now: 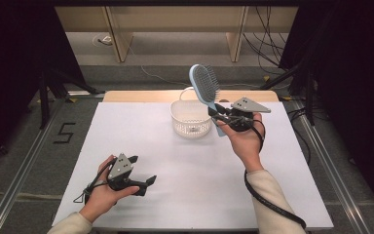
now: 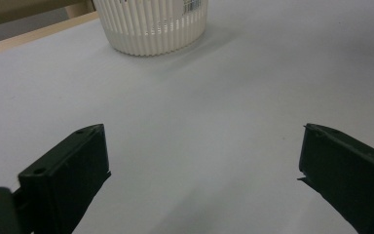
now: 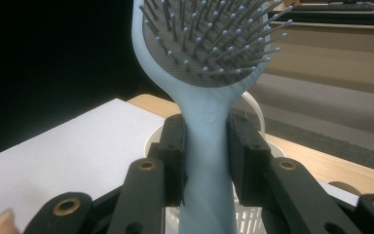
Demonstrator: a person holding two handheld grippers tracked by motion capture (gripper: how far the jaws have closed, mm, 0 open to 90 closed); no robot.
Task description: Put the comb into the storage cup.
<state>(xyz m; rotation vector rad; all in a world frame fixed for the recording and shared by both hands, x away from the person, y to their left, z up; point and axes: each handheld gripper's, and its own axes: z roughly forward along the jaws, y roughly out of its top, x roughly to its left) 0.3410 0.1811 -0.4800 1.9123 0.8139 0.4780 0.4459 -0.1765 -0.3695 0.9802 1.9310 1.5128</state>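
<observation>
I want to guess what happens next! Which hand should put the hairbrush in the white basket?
The right. The right gripper already clamps the hairbrush by its handle, held up beside the basket. The left gripper is open and sits nearer the table's front edge, away from both.

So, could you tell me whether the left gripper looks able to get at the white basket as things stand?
Probably yes. The left gripper is open and holds nothing, and bare table lies between it and the white basket. The hairbrush is held up by the right gripper.

Hairbrush [image 1: 205,84] in right gripper [image 1: 217,117] above basket [image 1: 190,126]
</observation>
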